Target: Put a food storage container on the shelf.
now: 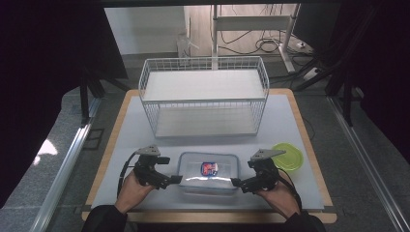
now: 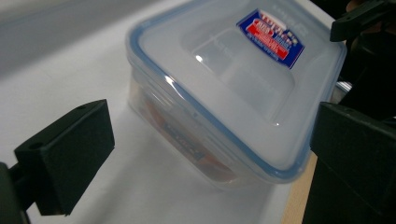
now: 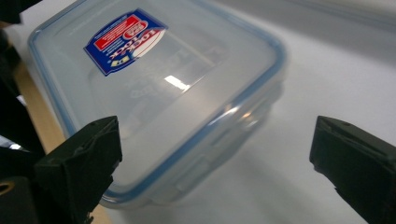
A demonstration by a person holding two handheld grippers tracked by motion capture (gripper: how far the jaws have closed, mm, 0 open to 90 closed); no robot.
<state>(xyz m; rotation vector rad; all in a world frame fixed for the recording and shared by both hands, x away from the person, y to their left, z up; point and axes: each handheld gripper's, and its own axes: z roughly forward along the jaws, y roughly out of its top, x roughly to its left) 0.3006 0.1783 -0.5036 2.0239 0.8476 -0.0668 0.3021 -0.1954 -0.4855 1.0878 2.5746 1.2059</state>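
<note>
Box (image 1: pixel 209 171) with the clear lid sits right between the two claws, near the front edge of the bench (image 1: pixel 121 145). The left claw (image 1: pixel 175 179) is at the box's left end and the right claw (image 1: pixel 236 182) is at its right end. Both claws stand wide open and hold nothing. Each one points inward at the box, so the box lies straight ahead of each claw. The long side of the box runs left to right, from one claw to the other. Both claws look about as near as each other.

From above, I can see a green lid (image 1: pixel 289 155) lying flat beside the right claw, and a white wire basket (image 1: pixel 203 99) farther back on the bench.

Up close, the left gripper view shows something red and blue inside the box, under the lid. The right gripper view shows the blue and red sticker (image 3: pixel 125 38) on the lid, and a clip on the box's end that looks flat.
</note>
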